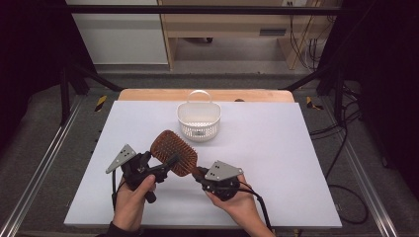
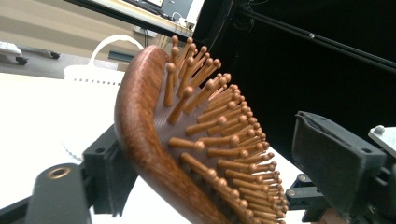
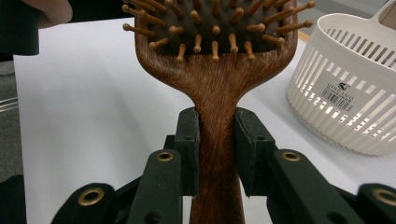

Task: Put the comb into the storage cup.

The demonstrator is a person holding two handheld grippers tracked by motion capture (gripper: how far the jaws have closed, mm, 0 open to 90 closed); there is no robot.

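Above the white table, the brown wooden paddle hairbrush hangs near the white slotted plastic basket. Right gripper pinches its handle; left gripper straddles the head, 1 jaw touching, not yet clamped. Likely a handover: close left, then release right.

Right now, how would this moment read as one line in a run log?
right gripper: shut on brown wooden paddle hairbrush handle | left gripper: jaws around brush head, right one apart | white slotted plastic basket: on table, behind brush

Reddish-brown wooden hairbrush; white slatted basket; pale lavender table.
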